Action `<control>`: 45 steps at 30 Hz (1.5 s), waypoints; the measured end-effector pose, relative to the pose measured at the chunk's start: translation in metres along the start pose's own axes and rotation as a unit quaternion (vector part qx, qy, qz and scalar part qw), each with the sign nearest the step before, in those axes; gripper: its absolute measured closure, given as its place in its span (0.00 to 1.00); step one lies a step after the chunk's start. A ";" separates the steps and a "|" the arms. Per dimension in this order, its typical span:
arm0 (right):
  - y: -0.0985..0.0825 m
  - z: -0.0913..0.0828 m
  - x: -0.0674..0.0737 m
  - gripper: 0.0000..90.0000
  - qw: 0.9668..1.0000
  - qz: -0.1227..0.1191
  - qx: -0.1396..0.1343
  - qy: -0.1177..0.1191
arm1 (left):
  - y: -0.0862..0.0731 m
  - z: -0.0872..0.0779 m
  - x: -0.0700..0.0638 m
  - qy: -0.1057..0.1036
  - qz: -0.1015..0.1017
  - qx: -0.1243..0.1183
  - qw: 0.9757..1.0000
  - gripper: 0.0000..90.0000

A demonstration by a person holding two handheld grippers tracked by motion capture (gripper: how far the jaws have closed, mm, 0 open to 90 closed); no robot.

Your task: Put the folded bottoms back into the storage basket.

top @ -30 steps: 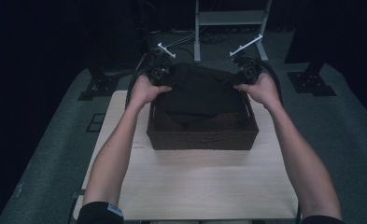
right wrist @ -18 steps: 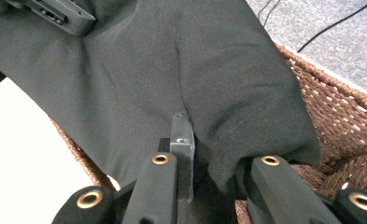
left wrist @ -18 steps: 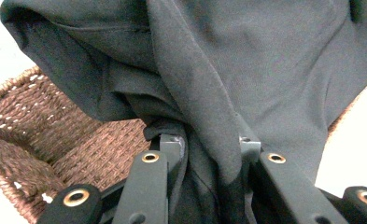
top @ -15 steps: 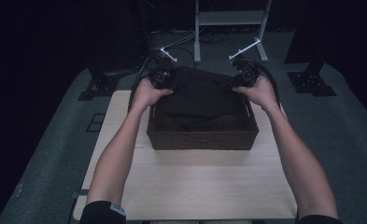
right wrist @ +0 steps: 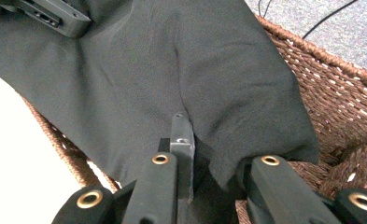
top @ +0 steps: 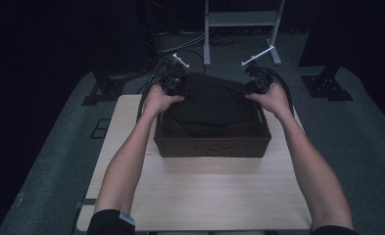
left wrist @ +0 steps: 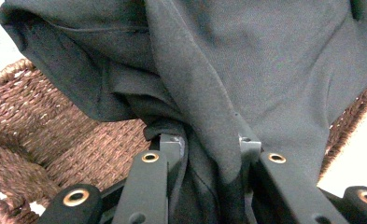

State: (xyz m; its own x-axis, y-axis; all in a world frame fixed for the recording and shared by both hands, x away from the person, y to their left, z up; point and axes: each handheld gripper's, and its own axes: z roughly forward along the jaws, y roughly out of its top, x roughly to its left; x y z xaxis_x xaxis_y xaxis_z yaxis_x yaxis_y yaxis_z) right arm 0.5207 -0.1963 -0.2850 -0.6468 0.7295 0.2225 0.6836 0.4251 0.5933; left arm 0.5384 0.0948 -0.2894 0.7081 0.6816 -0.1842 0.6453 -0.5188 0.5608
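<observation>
Cloth: dark garment [top: 210,100] bunched in the woven basket [top: 212,143], its far edge lifted over the rim.
Basket: on the pale wooden counter [top: 200,191], centred.
Left tongs [top: 173,82]: pinching a cloth fold at the far left corner.
Right tongs [top: 255,83]: pinching the cloth edge at the far right corner.

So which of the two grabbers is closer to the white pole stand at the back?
The right gripper. It sits almost below the white stand, while the left gripper is farther off to the side. Both pinch the dark cloth.
</observation>
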 end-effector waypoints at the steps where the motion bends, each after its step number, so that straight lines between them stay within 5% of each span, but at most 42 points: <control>1: -0.001 0.001 -0.001 0.85 1.000 0.002 0.000 0.000 | 0.000 0.001 0.000 0.000 0.001 0.002 1.000 0.80; 45: -0.017 0.035 -0.015 0.86 0.999 0.030 0.026 0.008 | -0.017 0.038 0.015 -0.002 -0.020 0.027 0.999 0.80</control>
State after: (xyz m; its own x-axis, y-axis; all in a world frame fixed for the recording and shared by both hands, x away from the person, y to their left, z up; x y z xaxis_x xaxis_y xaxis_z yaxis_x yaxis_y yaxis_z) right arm 0.5311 -0.1955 -0.3256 -0.6098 0.7457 0.2684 0.7370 0.4090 0.5381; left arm 0.5491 0.0942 -0.3322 0.6820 0.7011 -0.2083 0.6880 -0.5184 0.5078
